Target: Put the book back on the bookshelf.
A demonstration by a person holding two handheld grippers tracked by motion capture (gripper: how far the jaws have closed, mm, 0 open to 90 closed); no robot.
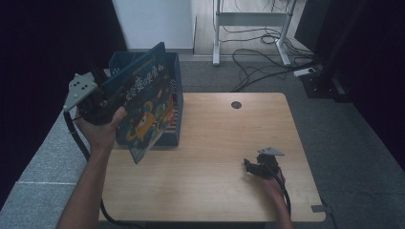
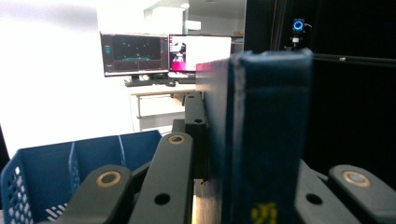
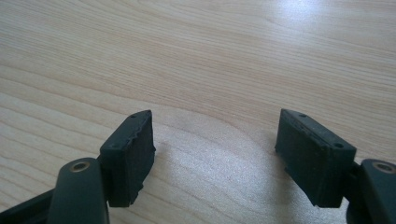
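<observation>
Your left tongs (image 1: 106, 98) pinch the picture book (image 1: 145, 112) at one edge above the blue crate (image 1: 173, 138); it could swing and snag the rim, while your right tongs (image 1: 252, 166) idle open on the tabletop (image 1: 215, 143).

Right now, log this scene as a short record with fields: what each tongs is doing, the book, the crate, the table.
left tongs: shut on the book, held up above the table's left end
book: blue picture book with a cartoon cover, tilted, its top corner over the crate, its low corner over the table
crate: blue plastic, open top, at the table's far left, behind the book
right tongs: open, nothing between the pads, low over bare wood near the right front
table: light wood, a round cable hole near the far edge
</observation>
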